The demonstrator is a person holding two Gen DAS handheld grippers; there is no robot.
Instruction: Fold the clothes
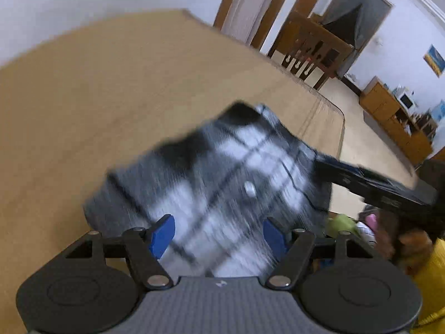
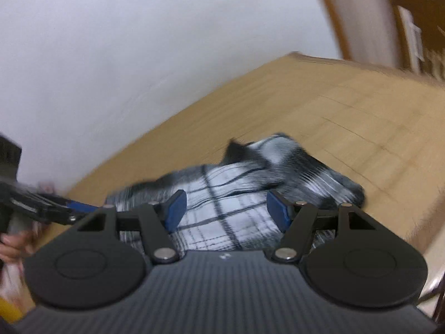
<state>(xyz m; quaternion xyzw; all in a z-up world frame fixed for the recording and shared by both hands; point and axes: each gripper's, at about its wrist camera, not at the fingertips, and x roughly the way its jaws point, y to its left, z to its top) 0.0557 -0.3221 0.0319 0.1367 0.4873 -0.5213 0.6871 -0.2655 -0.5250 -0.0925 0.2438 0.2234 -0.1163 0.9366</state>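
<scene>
plaid garment [image 1: 222, 172] folded, lying flat, table [image 1: 83, 97]

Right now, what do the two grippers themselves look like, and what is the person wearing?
Both match. The left gripper and right gripper each have two blue pads on black linkage arms with silver pivot pins, two round black discs, and a ribbed grey body with a small white mark. No cables are visible. A yellow garment shows at the edge of the left view.
</scene>
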